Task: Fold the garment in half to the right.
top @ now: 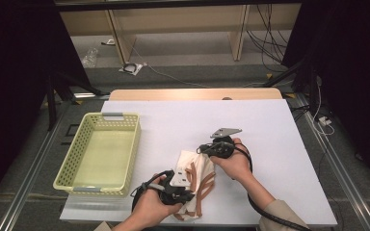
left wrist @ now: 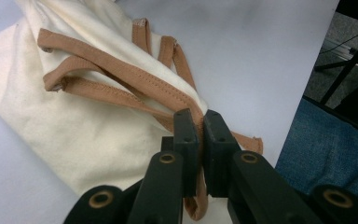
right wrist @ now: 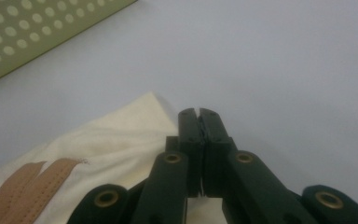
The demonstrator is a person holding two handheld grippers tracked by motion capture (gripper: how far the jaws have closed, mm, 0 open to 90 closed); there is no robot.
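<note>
- My left gripper (left wrist: 198, 122): jaws clamped on a tan strap (left wrist: 121, 77) of the cream bag (top: 192, 185), table's 6 o'clock.
- My right gripper (right wrist: 199, 114): jaws pinched tight at the bag's 1 o'clock corner; whether cloth is caught, can't tell.
- Both hands low, basket (top: 101, 144) at 9 o'clock.

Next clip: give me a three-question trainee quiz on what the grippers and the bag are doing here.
1. True or false: the left gripper is shut on a brown strap of the cream cloth bag.
2. What does the right gripper pinch?
A. The basket's rim
B. The bag's corner
C. A cable
3. Where is the yellow basket relative to the bag?

Key
1. True.
2. B, apparently; the fabric between its shut jaws is barely visible.
3. To its left in the high view, apart from it.
</note>
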